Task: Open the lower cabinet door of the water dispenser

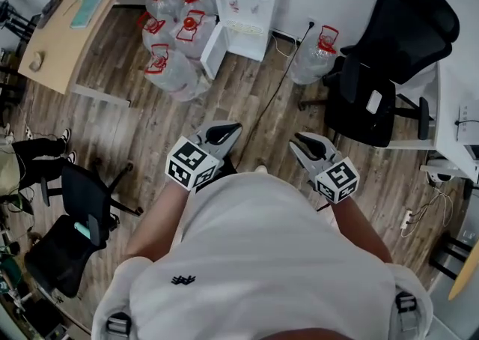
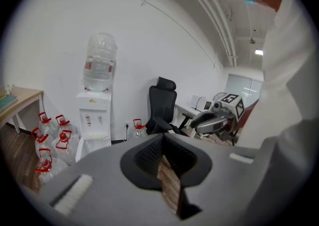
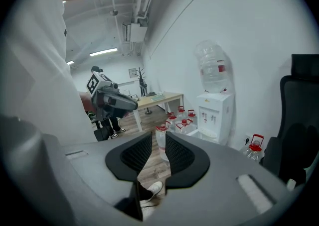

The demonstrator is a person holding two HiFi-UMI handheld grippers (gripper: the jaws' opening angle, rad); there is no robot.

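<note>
floor: wood planks (image 1: 247, 106), everything stands on it.
person: white shirt (image 1: 262, 256) fills the bottom of the head view, both forearms reaching forward, one gripper in each hand.
office chair: black, high back (image 1: 389, 54), right of the dispenser, against the far wall.
second chair: black (image 1: 75, 211), lower left, well apart from the dispenser.
bench: light wood top (image 1: 75, 31), upper left, a few small items on it that I cannot make out.
water dispenser: white (image 1: 251, 1), against the far wall at top centre, well ahead of both grippers. Clear inverted bottle (image 2: 99, 63) sits on its top.
floor bottles: cluster of clear bottles with red handles (image 1: 176, 69), just left of the dispenser, between it and the bench. One more bottle (image 1: 314, 58) stands right of it, near the office chair.
lower cabinet door: white panel (image 1: 212, 50), swung out from the dispenser's lower left corner, angled toward the bottle cluster. Neither gripper touches it.
left gripper: (image 1: 233, 129) held over the floor, pointing toward the dispenser. Jaws closed tip to tip, nothing held; only floor shows through the slit behind the tips.
right gripper: (image 1: 305, 140) beside the left one, apart from it, same heading. Jaws part open, nothing between them; floor and a distant bottle show through the gap.
marker cubes: one on each gripper, just above the wrists.
cable: black (image 1: 281, 84), runs across the floor from the wall right of the dispenser toward the person.
</note>
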